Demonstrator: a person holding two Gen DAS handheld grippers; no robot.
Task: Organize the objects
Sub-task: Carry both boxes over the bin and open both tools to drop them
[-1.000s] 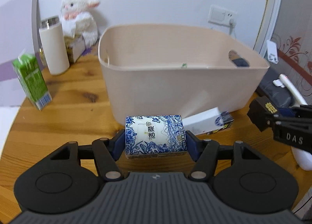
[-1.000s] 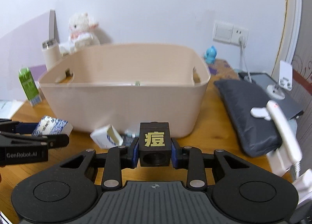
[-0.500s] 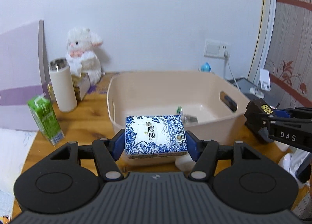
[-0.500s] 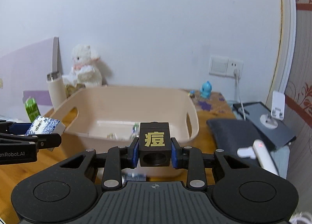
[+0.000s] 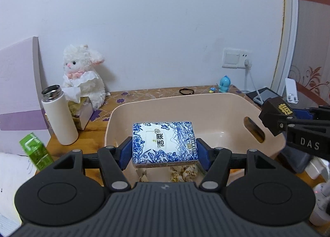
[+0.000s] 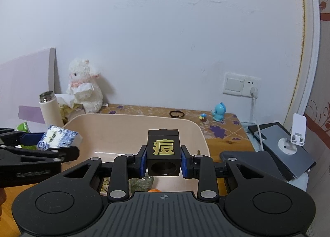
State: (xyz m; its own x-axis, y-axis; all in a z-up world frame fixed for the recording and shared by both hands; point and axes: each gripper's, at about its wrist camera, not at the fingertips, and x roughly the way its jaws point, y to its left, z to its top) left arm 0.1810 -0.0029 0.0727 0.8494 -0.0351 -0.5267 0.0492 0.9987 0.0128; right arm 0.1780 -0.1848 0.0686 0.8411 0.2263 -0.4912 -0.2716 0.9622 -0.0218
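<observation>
My left gripper (image 5: 164, 150) is shut on a blue-and-white tissue pack (image 5: 164, 141) and holds it above the near-left part of the beige plastic bin (image 5: 226, 101). My right gripper (image 6: 163, 160) is shut on a black cube with a gold character (image 6: 163, 151) and holds it above the bin (image 6: 123, 117). The cube also shows at the right of the left wrist view (image 5: 276, 116), and the tissue pack at the left of the right wrist view (image 6: 58, 137). Small wrapped items (image 5: 181, 172) lie on the bin floor below the pack.
On the wooden table stand a white thermos (image 5: 58, 115), a green carton (image 5: 36, 150), a tissue box with a white plush lamb (image 5: 82, 76), a hair tie (image 5: 186, 91) and a blue figurine (image 5: 224, 81). A dark pouch (image 6: 257, 158), a tablet and a phone stand (image 6: 297, 131) lie right.
Both grippers have risen from table level in front of the bin to above its rim and moved forward over it, each still holding its object.
</observation>
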